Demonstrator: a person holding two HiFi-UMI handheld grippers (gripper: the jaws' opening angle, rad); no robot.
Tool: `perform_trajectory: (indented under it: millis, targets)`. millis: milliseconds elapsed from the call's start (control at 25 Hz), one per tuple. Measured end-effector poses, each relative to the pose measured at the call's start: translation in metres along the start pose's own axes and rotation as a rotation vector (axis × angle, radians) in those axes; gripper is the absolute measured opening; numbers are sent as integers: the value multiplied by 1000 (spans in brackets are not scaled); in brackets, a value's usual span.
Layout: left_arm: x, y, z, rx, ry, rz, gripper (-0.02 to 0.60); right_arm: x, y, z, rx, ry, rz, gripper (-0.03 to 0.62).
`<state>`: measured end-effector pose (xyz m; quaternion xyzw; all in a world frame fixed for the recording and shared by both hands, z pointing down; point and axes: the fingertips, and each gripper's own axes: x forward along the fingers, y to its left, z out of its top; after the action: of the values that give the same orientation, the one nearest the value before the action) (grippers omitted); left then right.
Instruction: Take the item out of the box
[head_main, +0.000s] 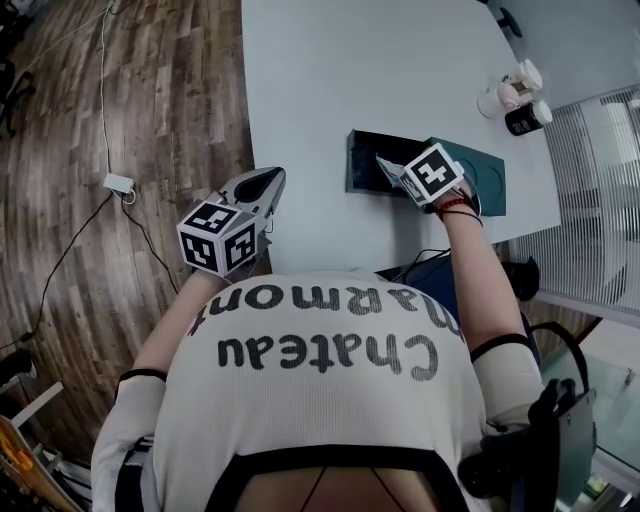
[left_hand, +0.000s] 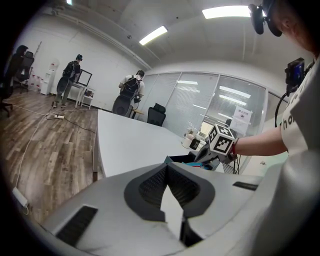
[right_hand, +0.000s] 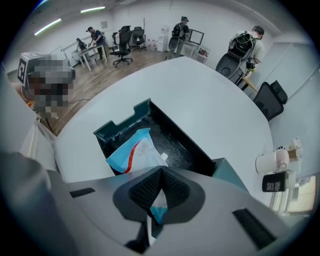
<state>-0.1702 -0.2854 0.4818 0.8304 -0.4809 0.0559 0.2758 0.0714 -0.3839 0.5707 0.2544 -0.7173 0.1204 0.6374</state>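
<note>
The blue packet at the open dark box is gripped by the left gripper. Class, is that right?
Not the left: the right gripper grips the blue packet at the open dark box, as the right gripper view shows.

The right gripper has its jaws pressed together on a corner of a light-blue packet with a red stripe. The packet fans out over the near end of an open dark box, which sits on a white table. A teal lid lies against the box's right side. Farther right of the box stand a white cup and a black cup, close together. Beyond the box, past the table's far edge, several people stand among office chairs.
</note>
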Motion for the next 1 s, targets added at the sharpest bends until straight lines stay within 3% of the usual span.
perform_trajectory:
  millis: [400, 720, 1000]
  targets:
    - [-3, -9, 2, -8, -19, 2, -9, -22, 3, 25, 95, -208, -8, 0]
    - [-6, -27, 2, 4, -23, 16, -9, -53, 1, 37, 315, -523, 91, 0]
    - [-17, -46, 1, -17, -49, 34, -9, -102, 1, 37, 385, -763, 99, 0]
